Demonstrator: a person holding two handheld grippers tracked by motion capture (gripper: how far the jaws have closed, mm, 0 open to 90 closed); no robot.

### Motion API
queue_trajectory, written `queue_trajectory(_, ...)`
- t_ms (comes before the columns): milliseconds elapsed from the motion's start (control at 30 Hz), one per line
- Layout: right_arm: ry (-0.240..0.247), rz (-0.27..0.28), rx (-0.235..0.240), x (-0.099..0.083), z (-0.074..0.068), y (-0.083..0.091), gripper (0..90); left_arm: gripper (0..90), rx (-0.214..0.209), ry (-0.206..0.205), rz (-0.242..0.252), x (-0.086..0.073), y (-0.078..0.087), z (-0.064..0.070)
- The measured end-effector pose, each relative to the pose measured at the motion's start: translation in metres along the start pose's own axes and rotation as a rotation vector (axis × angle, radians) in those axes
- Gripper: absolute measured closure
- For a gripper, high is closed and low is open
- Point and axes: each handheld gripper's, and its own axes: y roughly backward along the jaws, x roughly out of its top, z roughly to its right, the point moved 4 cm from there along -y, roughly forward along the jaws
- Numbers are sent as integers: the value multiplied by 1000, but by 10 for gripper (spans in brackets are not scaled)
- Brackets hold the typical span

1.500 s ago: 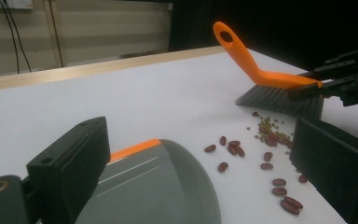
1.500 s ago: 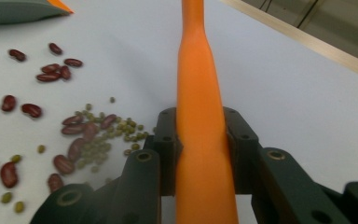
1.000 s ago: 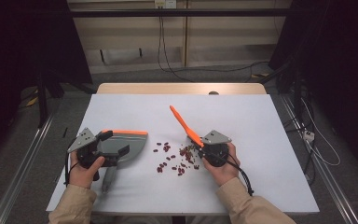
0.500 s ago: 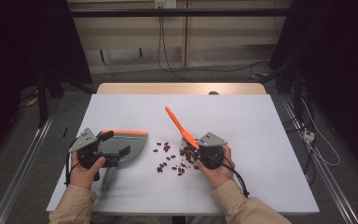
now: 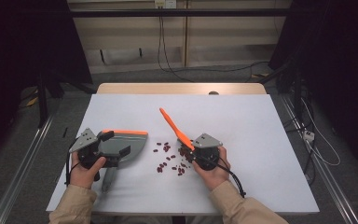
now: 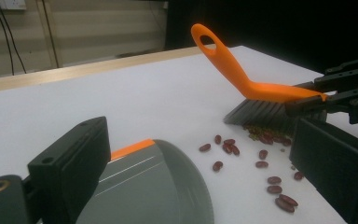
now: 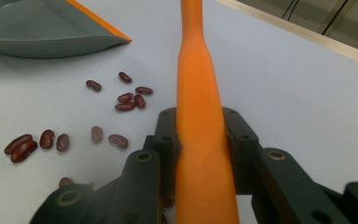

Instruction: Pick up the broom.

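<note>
We clamp the right gripper [image 5: 192,148] on the brush [image 6: 261,95], bristles down by the beans [image 5: 170,158], so they sweep left into the dustpan [image 5: 123,143] (mouth facing them), which the left gripper [image 5: 114,150] pins flat, jaws closed on it.

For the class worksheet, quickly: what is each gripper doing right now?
Left gripper: closed on the grey dustpan.
Right gripper: closed on the orange brush, bristles among the beans.
</note>
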Motion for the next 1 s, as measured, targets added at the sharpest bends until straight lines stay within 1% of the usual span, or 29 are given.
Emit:
queue_trajectory(133,2,4,15,1,-4,0,708,52,1,3,2,0,0,0)
queue_trajectory(200,20,5,6,1,-5,0,708,52,1,0,0,0,0,0)
queue_trajectory(333,18,10,14,2,-8,-1,709,52,2,2,1,0,0,0)
queue_trajectory(400,52,14,-6,3,-8,-1,709,52,4,3,1,0,0,0)
queue_trajectory(433,52,16,-2,4,-8,-2,709,52,5,3,1,0,0,0)
queue_trajectory(467,35,22,7,4,-7,-1,710,52,7,6,1,0,0,0)
queue_trajectory(533,22,33,13,6,-4,-1,710,52,7,5,0,0,0,-1)
queue_trajectory(600,-4,49,21,8,-1,1,710,52,7,6,-2,0,0,-1)
queue_trajectory(767,-28,72,6,12,11,5,709,52,6,8,-2,0,0,0)
queue_trajectory(833,-38,78,1,12,17,6,709,52,5,8,-3,-1,0,0)
queue_trajectory(933,-84,68,11,7,28,3,709,52,4,6,-7,-1,-1,-1)
queue_trajectory(1000,-91,48,3,2,31,-1,709,52,3,6,-8,-1,-1,0)
